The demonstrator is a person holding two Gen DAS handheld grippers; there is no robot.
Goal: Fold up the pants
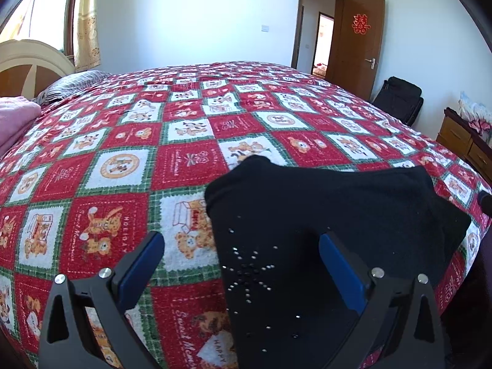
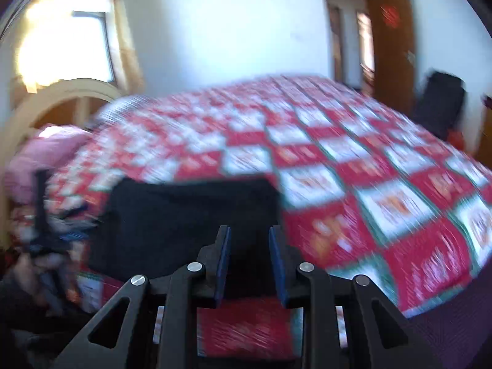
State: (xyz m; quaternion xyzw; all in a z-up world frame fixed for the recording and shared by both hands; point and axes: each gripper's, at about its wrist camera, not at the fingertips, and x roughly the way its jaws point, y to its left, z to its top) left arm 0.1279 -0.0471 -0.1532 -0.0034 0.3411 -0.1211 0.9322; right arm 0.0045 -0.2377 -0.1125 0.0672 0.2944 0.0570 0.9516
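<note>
Both grippers hang empty, left gripper wide, right gripper narrow (blurred); folded black studded pants probably need only squaring.

White walls, a sunlit window with a curtain, an open brown door, a dresser and a quilted bed.

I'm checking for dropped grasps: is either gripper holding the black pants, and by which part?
Nothing is held. The left gripper is wide open over the black pants. The right gripper has a clear gap between its fingers, with no cloth pinched.
</note>
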